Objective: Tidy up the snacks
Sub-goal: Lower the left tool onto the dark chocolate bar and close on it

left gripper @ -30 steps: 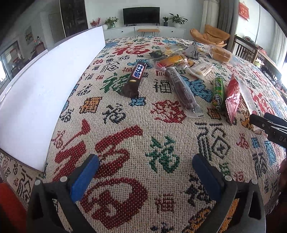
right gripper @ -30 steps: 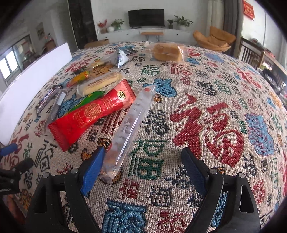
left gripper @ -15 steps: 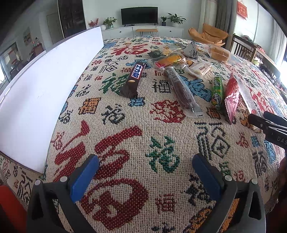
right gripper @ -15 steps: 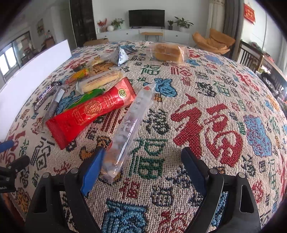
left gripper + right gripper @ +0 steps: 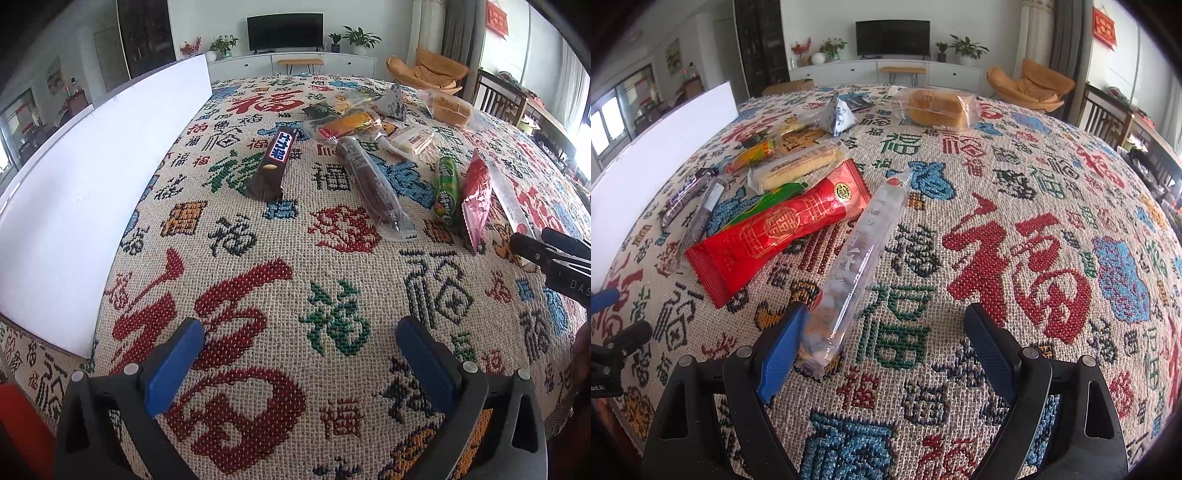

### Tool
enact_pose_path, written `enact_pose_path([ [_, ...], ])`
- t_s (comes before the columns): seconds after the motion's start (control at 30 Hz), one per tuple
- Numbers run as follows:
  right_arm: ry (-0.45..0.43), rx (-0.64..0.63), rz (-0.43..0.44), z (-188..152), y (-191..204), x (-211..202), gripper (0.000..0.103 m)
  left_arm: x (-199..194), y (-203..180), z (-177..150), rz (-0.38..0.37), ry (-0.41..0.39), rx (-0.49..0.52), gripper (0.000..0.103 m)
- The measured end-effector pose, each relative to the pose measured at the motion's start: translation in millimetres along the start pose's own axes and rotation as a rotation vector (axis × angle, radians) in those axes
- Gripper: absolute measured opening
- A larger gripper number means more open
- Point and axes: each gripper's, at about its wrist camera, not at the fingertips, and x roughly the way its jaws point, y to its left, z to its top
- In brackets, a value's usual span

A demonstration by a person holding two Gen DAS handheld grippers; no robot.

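left gripper [image 5: 299,363] low over the patterned cloth [image 5: 332,295] on the bench, jaws spread wide, nothing between. right gripper [image 5: 886,343] likewise agape, its left pad touching or just beside the near end of a long clear snack packet [image 5: 860,258]. next to that, a red packet [image 5: 783,229] lying partly over a green packet [image 5: 764,201]. farther left, a clear-wrapped dark stick [image 5: 373,188] and a brown chocolate bar [image 5: 275,162]. beyond, a loose cluster: pale biscuit pack [image 5: 801,168], orange-yellow pack [image 5: 347,123], grey triangular pouch [image 5: 838,114], bagged bread [image 5: 934,107]. along the left edge, a white board [image 5: 92,177].
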Motion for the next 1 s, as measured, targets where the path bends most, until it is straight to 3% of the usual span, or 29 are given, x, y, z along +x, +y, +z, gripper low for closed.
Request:
enact_pose_path([
  [0.57, -0.001, 0.000, 0.000, -0.1, 0.6, 0.0, 0.089, 2.2, 1.6, 4.6, -0.021, 0.018, 0.025, 0.103],
  [0.67, -0.001, 0.001, 0.000, -0.1, 0.2, 0.1, 0.089, 4.5, 5.8, 15.3, -0.042, 0.080, 0.039, 0.103],
  [0.87, -0.001, 0.001, 0.000, -0.2, -0.1, 0.1, 0.089, -5.9, 22.6, 54.2, -0.121, 0.046, 0.003, 0.103],
  [1.0, -0.001, 0.001, 0.001, -0.2, 0.0, 0.0, 0.089, 4.1, 24.5, 92.9, -0.111, 0.044, 0.049, 0.102],
])
